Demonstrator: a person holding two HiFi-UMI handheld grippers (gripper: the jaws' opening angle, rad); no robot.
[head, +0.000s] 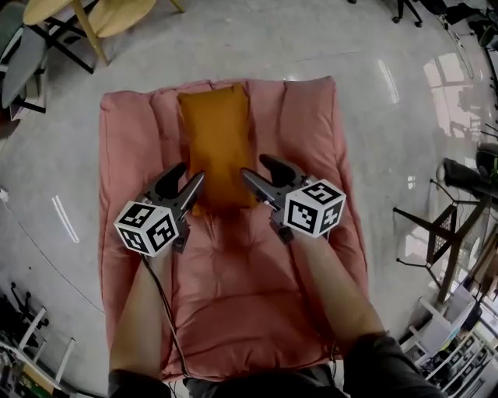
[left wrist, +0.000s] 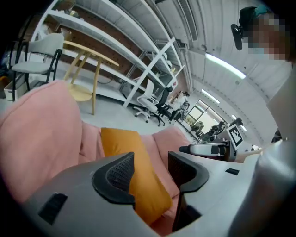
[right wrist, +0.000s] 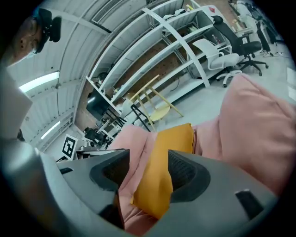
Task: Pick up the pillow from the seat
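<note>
An orange pillow [head: 216, 144] lies lengthwise on the back half of a pink padded seat [head: 233, 303]. My left gripper [head: 194, 171] hovers at the pillow's near left corner, jaws apart. At the near right corner, my right gripper [head: 251, 165] is open too. In the left gripper view the pillow [left wrist: 138, 180] shows in the gap of the left gripper [left wrist: 150, 169], and no pad presses on it. In the right gripper view the pillow's corner [right wrist: 157, 185] hangs between the open jaws of the right gripper [right wrist: 147, 172], beside the pink seat [right wrist: 259, 125].
The seat lies on a grey floor. A wooden table [head: 101, 15] and a chair stand at the far left. A black metal stand [head: 436, 233] is on the right. White shelf racks [left wrist: 152, 60] and office chairs fill the background. A cable [head: 167, 311] trails from the left gripper.
</note>
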